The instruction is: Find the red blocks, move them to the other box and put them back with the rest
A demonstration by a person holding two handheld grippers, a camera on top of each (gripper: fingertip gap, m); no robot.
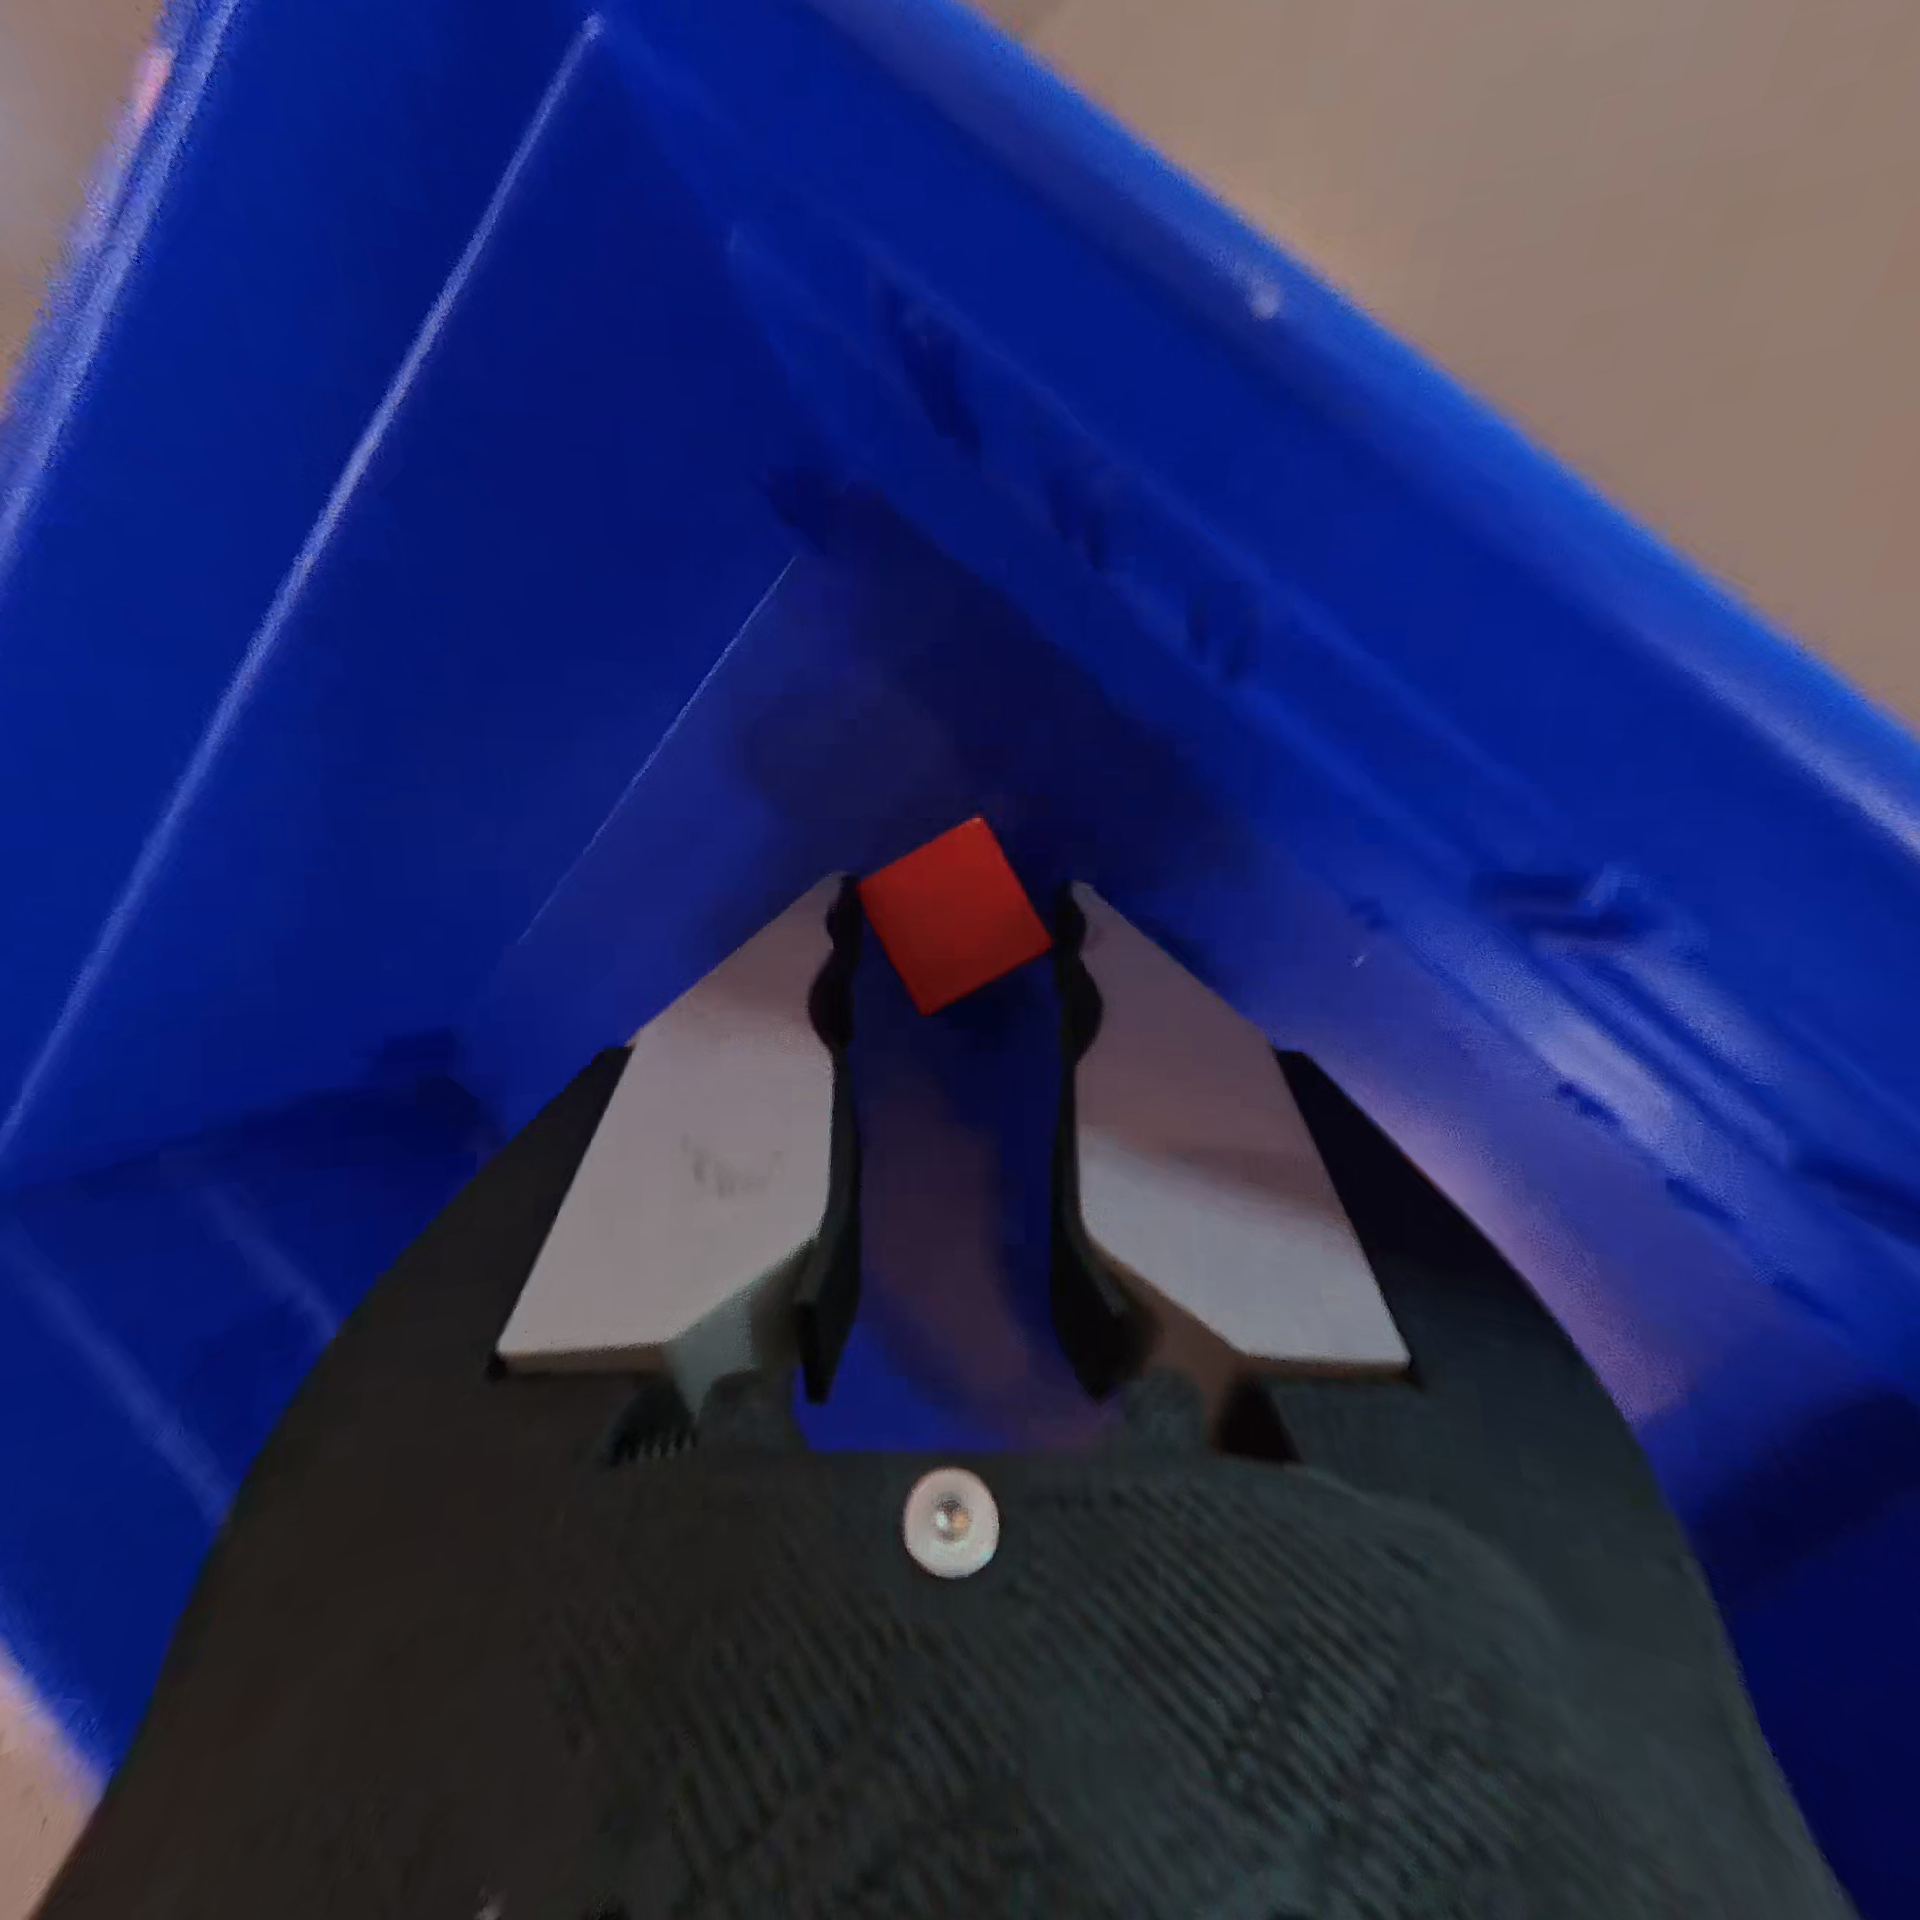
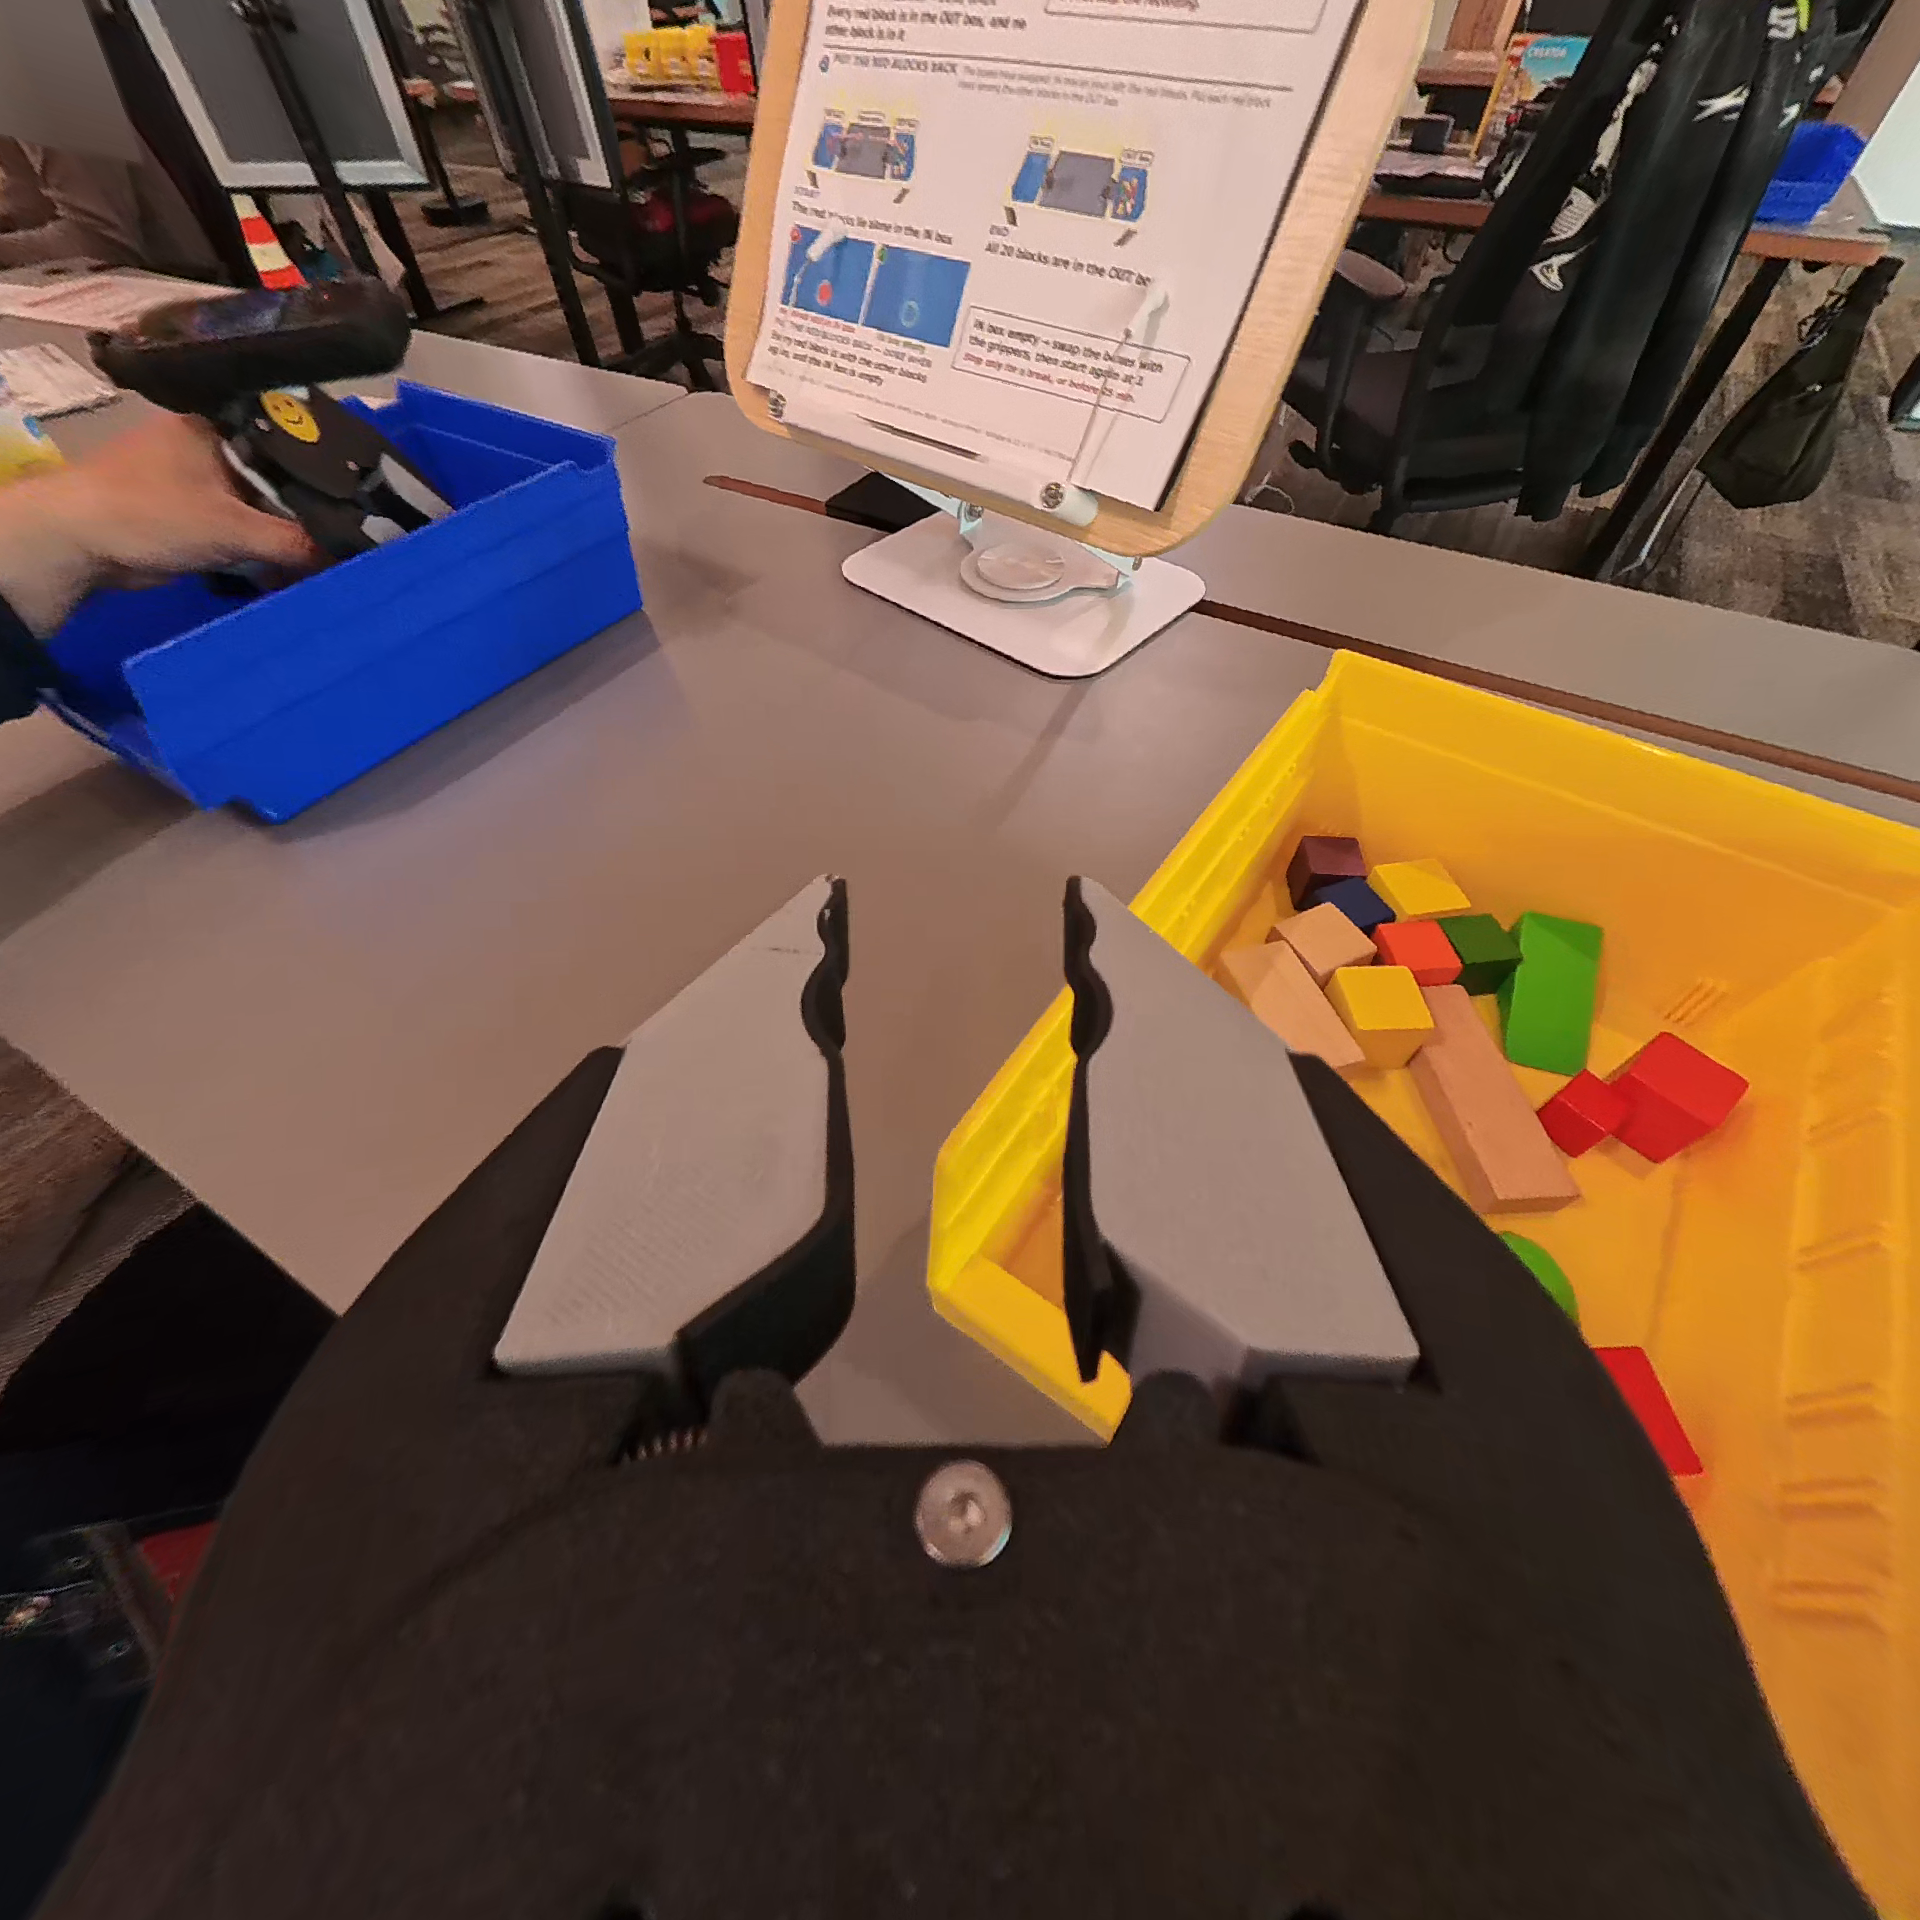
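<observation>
My left tool (image 1: 956, 914) has its fingers spread around a red block (image 1: 954, 914) on the floor of the blue box (image 1: 416, 623); the blur makes it hard to say, but the pads seem just shy of pressing. My right tool (image 2: 956, 914) hovers spread and bare above the grey surface (image 2: 623, 883), with the yellow box (image 2: 1558, 769) of mixed blocks (image 2: 1455, 987) just to its right.

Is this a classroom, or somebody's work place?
Probably a lab or office workroom: grey tables, a paper instruction sheet on a stand, office chairs behind, and sorting bins of wooden blocks.
</observation>
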